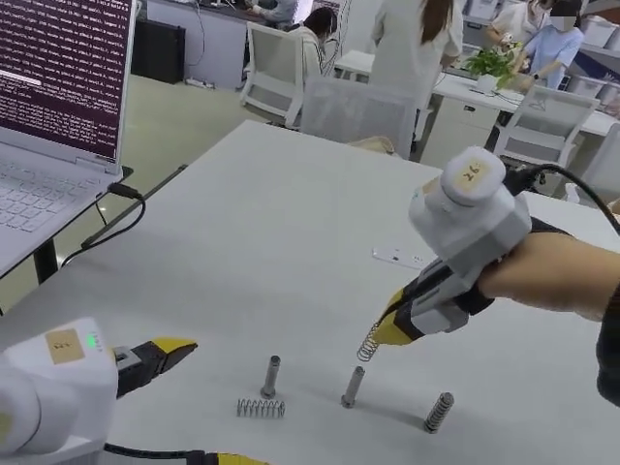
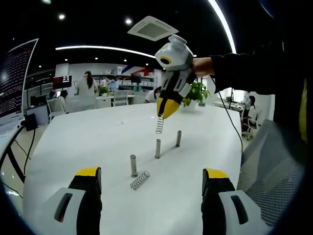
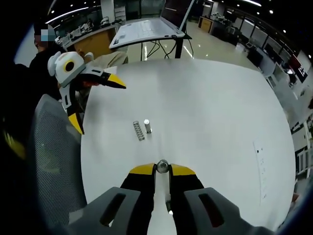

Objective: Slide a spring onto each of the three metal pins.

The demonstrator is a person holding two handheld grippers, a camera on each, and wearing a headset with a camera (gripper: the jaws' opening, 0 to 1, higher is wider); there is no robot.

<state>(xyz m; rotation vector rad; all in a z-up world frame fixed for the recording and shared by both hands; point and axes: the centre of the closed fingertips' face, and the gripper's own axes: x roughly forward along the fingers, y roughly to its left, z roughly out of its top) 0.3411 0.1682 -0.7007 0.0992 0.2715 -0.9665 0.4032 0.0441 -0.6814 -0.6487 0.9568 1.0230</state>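
On a white table (image 1: 291, 223), the right gripper (image 1: 381, 333), center right of the head view, pinches a held spring (image 1: 367, 344) just above the middle pin (image 1: 353, 386). The left gripper (image 2: 151, 171), at lower left, is spread wide. A loose spring (image 1: 261, 408) lies beside the left pin (image 1: 271, 376). At lower right, a 3rd spring (image 1: 437, 416) sits on the right pin (image 1: 446, 397).

Head view: high, facing forward and down across the white surface (image 1: 291, 213). Left gripper view: low, skimming the surface, pins (image 2: 158, 148) near ahead. Right gripper view: steeply down, close above middle pin (image 3: 163, 166). All three share the pins.
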